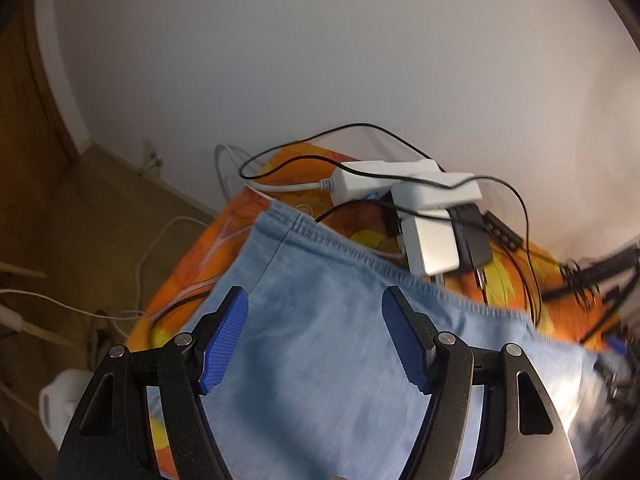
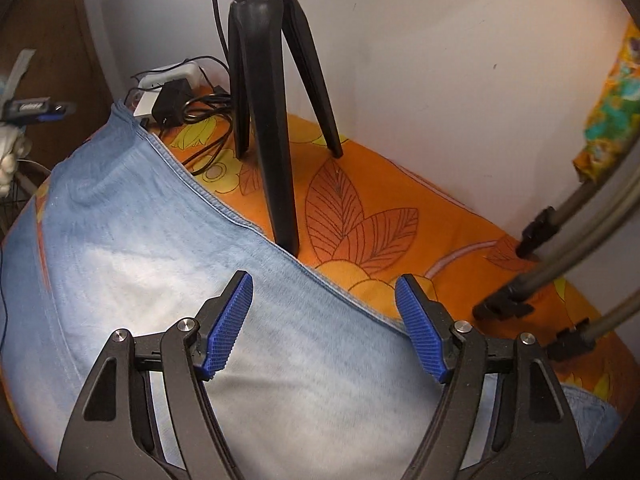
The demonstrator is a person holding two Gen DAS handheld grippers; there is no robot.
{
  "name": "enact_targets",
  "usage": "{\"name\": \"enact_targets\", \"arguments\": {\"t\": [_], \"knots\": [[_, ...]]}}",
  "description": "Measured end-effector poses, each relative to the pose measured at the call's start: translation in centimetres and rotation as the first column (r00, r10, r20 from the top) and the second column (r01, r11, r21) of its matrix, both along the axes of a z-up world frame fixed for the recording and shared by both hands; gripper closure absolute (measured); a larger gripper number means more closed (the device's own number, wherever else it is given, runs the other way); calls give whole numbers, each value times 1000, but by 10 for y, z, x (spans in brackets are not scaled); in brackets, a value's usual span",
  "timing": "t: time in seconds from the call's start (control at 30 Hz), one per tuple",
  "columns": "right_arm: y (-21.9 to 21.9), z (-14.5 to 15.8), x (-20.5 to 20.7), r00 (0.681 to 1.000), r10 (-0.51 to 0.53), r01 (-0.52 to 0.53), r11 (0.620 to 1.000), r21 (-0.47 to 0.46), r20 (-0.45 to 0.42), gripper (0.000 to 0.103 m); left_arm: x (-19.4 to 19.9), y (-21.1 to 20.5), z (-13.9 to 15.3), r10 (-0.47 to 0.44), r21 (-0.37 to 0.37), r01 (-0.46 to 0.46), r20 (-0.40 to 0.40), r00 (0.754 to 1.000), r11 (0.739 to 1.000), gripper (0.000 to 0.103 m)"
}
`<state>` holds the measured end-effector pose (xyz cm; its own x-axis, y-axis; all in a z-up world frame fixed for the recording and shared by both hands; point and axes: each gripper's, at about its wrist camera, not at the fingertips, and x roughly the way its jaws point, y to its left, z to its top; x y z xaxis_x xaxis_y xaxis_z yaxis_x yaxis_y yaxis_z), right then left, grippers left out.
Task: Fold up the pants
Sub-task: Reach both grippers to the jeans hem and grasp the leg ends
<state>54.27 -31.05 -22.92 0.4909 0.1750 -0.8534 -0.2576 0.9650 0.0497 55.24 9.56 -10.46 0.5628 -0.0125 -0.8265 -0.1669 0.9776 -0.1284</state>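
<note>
**Pants laid out flat, no fold visibly under way**

The light blue denim pants (image 1: 328, 320) lie spread over an orange flower-print cloth (image 2: 400, 216) that covers the surface; whether that surface is a worktop or a bed cannot be told. Under and ahead of the left hand-held gripper (image 1: 316, 340) lies the gathered waistband (image 1: 360, 256), its stitched edge running just beyond the blue pads. Past it, further ahead, sit white power adapters (image 1: 404, 184) and tangled black cables (image 1: 520, 216).

Under the right hand-held gripper (image 2: 324, 328) lies a broad, faded stretch of the same denim (image 2: 160, 240), with a seamed edge (image 2: 240, 220) running diagonally ahead of the fingertips. Beyond that edge stand the black tripod legs (image 2: 276, 120), one foot close against the fabric.

Both hand-held grippers stand wide apart, nothing pinched between their pads; the cloth lies below them, not gripped.

As a judgement: the garment looks spread out and roughly smoothed, ready for a fold. Grasping an edge, carrying it over and flattening the result all appear to remain. How many layers already lie stacked cannot be told.
</note>
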Motion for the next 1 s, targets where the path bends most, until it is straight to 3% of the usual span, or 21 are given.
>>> {"name": "enact_targets", "arguments": {"t": [0.17, 0.37, 0.63, 0.87, 1.0], "knots": [[3, -10, 11, 1000, 17, -17, 1000, -20, -12, 26, 29, 9, -20, 86, -83, -87, -10, 996, 993, 34], [5, -20, 15, 999, 30, -31, 999, -37, -26, 26, 42, 34, -32, 196, -196, -193, -5, 981, 961, 34], [8, -30, 20, 999, 34, -35, 998, -43, -39, 26, 50, 33, -47, 226, -192, -225, -19, 974, 955, 37], [1, -32, 20, 999, 16, -17, 1000, -10, -41, 26, 48, 30, -50, 216, -171, -212, 4, 976, 962, 81], [-4, -33, 19, 999, 11, -11, 1000, 6, -44, 26, 42, 30, -47, 209, -171, -201, 31, 977, 964, 89]]}}
